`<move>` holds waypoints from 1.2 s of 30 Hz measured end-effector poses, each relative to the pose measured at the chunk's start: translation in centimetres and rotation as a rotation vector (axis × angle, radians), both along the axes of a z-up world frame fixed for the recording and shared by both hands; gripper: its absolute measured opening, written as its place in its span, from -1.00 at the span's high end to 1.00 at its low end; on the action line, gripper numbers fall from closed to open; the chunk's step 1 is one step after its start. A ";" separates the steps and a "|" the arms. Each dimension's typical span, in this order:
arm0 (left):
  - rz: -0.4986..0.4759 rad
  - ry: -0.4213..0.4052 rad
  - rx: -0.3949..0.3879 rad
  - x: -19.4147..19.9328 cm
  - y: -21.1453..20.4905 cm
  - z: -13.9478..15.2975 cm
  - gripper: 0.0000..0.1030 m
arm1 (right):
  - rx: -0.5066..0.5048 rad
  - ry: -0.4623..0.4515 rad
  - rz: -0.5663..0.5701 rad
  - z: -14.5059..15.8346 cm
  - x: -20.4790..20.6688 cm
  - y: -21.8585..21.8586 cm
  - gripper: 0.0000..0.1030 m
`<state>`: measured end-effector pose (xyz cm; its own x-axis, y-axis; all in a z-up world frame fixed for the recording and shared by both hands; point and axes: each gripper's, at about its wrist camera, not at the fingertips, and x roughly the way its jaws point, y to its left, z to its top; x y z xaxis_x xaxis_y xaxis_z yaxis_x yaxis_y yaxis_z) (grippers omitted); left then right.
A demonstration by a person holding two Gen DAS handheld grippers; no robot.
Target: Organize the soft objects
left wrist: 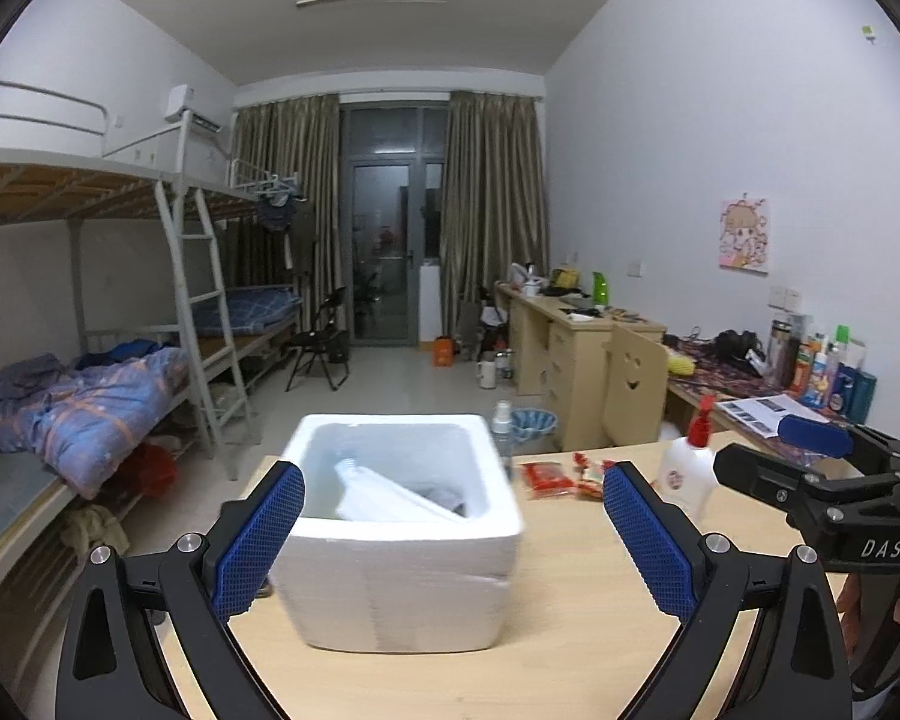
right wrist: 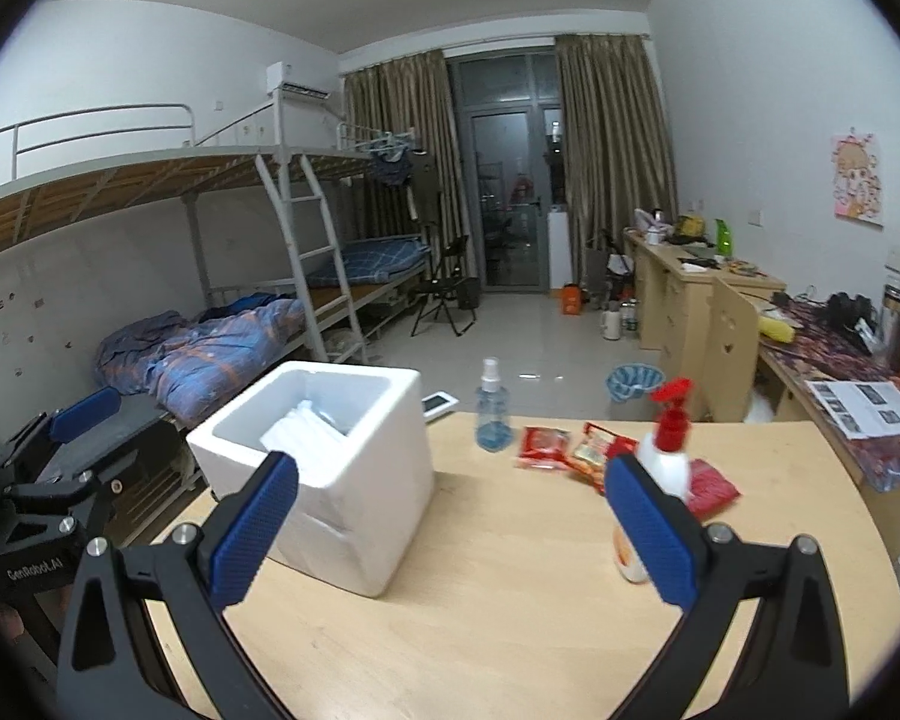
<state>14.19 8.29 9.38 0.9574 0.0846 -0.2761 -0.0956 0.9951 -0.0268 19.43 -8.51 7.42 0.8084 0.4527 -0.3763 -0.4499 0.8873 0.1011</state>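
Observation:
A white foam box [left wrist: 402, 546] stands on the wooden table [left wrist: 570, 618], with white soft packs [left wrist: 384, 495] and something dark inside. It also shows in the right wrist view [right wrist: 342, 480], with white packs [right wrist: 297, 429] in it. Red snack packets [right wrist: 546, 447] lie on the table beyond it, one more red packet [right wrist: 714, 486] behind a white bottle. My left gripper [left wrist: 453, 531] is open and empty, just in front of the box. My right gripper [right wrist: 450, 525] is open and empty, right of the box.
A white bottle with a red pump [right wrist: 666, 468] stands near my right gripper's right finger. A clear spray bottle [right wrist: 492, 414] stands at the table's far edge. Bunk beds [right wrist: 210, 312] stand to the left, and desks [right wrist: 690, 294] line the right wall.

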 end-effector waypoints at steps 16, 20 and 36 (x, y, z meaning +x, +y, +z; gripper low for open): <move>-0.075 -0.014 0.009 -2.1 -4.4 -0.2 -0.94 | 0.021 -0.012 -0.054 -1.0 -2.9 -4.4 -1.00; -0.083 -0.020 -0.007 -3.4 -4.3 -0.6 -0.94 | 0.031 -0.013 -0.048 -1.5 -4.0 -4.4 -1.00; -0.077 -0.053 0.005 -9.6 -4.8 -2.1 -1.00 | 0.052 -0.053 -0.044 -2.9 -9.9 -5.0 -1.00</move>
